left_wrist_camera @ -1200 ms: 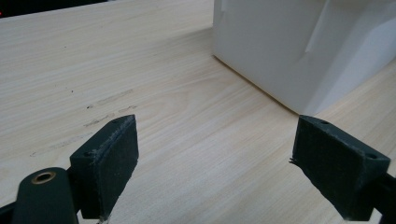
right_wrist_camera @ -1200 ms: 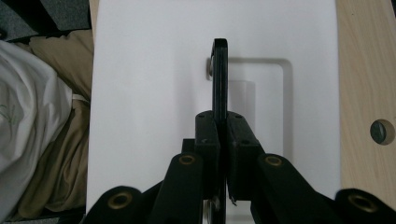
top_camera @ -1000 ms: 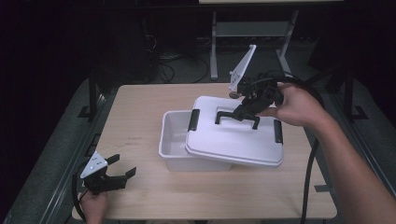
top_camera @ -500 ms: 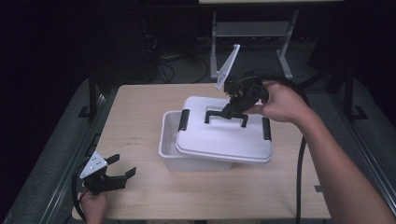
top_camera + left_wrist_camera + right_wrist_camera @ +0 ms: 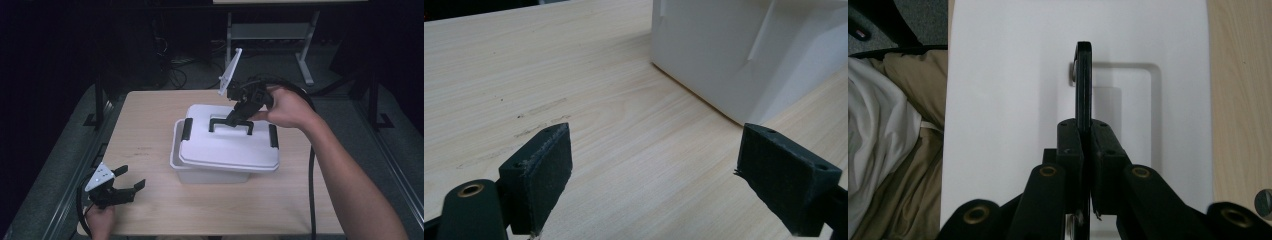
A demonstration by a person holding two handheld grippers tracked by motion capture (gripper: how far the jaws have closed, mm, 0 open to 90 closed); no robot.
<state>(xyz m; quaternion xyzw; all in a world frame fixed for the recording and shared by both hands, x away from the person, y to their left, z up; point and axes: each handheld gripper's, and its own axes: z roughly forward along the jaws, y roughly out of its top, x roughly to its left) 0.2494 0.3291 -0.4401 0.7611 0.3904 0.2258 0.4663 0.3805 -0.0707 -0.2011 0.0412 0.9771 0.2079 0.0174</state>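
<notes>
A white plastic box stands mid-table, with its white lid held over it, shifted a little right of the box. The lid has a black handle and black side clips. My right gripper is shut on that handle, whose thin black bar runs up between its closed jaws. My left gripper rests open at the table's front left corner, apart from the box. Its pads stand wide apart over bare wood, facing the box wall.
The light wooden table has free room left and in front of the box. A metal stand and cables lie on the dark floor behind. Cloth appears beside the lid in the right gripper view.
My right gripper has carried the lid leftward over the box and lowered it closer to the rim. The left gripper has stayed still.
</notes>
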